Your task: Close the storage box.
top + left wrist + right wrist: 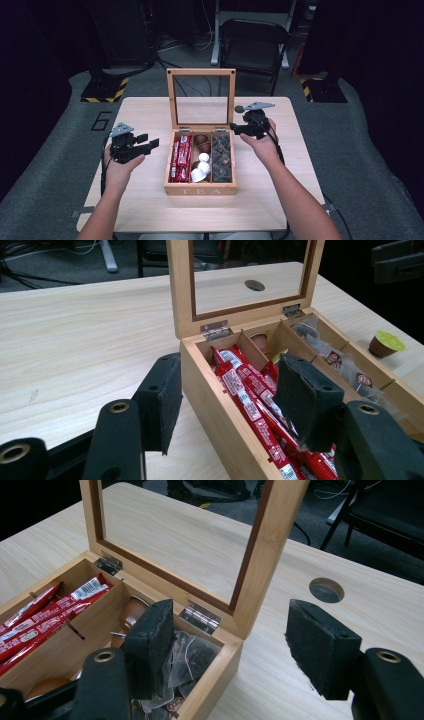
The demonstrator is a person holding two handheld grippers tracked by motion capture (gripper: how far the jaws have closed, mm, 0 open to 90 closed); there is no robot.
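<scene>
Now the lidded wooden tea box [200,189] stands open, both grippers' jaws apart, holding nothing.

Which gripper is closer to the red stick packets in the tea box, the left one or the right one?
Left. The left gripper hangs just outside the box wall beside the red packets. The right gripper is at the box's far right corner, two compartments away.
</scene>
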